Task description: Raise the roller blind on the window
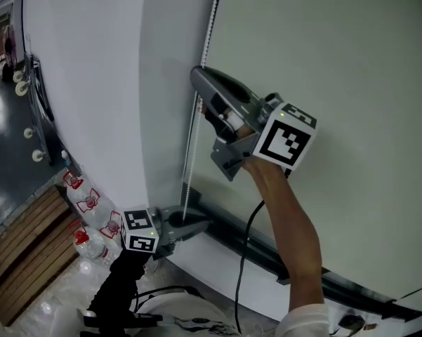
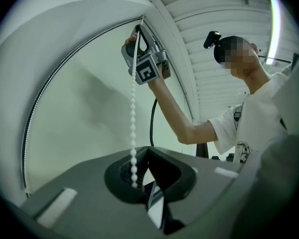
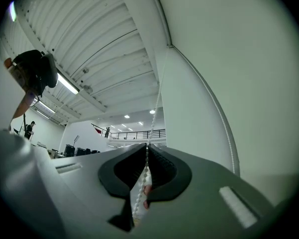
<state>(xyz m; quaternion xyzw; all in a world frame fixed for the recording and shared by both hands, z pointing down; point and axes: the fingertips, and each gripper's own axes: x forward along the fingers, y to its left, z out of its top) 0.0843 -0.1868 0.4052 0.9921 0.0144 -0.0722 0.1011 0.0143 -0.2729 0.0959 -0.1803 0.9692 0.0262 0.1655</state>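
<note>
The right gripper [image 1: 199, 74] had its jaws pinched on the bead chain [image 1: 189, 160] beside the roller blind [image 1: 351, 62]. Below it, the left gripper [image 1: 203, 224] had its jaws closed, with the chain running into the hollow behind their tips.

White wall [image 1: 84, 83], ribbed ceiling [image 3: 79, 29] — strip light [image 3: 68, 83] lit

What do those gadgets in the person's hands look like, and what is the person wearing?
Each is a grey, wedge-shaped two-jaw tool: the left gripper and the right gripper. Both carry a white cube with black square markers. A black cable trails from the right one. The person wears a white short sleeve.
</note>
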